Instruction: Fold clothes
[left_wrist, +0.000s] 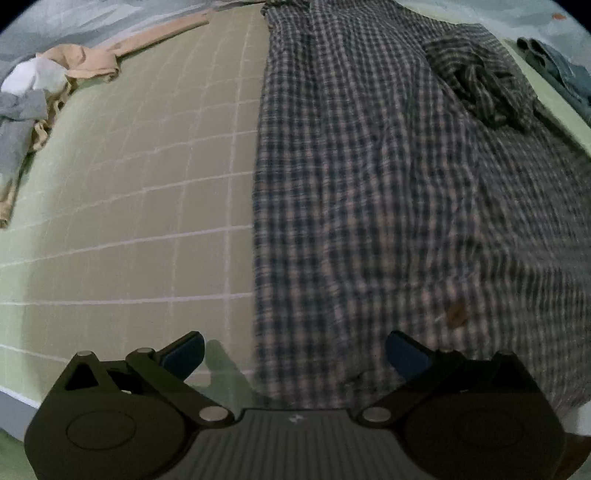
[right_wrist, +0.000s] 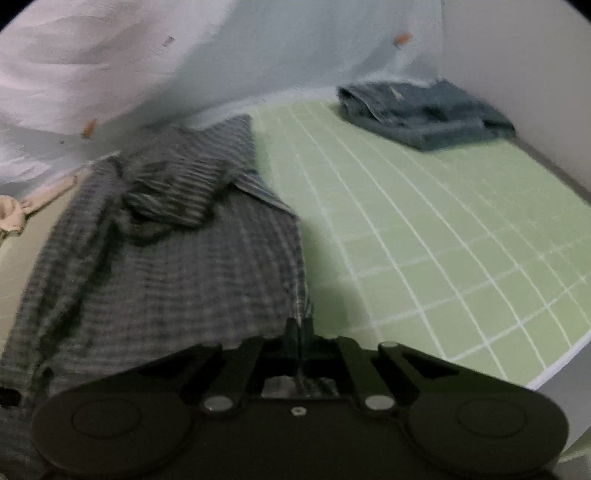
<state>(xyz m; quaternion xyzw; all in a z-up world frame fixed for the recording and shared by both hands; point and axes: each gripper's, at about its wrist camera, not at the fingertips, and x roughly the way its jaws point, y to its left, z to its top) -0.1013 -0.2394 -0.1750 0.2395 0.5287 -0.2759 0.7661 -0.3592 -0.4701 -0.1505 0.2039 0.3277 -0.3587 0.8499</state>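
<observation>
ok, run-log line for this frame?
left hand-held gripper: open | right hand-held gripper: shut on plaid shirt hem | jeans: folded

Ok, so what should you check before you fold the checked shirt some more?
1. Right gripper has hold of the checked shirt: ok, its jaws are shut on the shirt's edge.
2. Left gripper ready to grab: ok, jaws open, nothing between them.
3. Left gripper lined up with the shirt's edge: ok, the edge runs between its jaws.
4. Shirt lying flat: not ok, a dark bunched part sits crumpled near the top.
5. Room on the green grid mat: ok, bare mat lies beside the shirt; the folded jeans sit far off.
6. Other clothes out of the way: ok, the beige garment lies apart from the shirt.
</observation>
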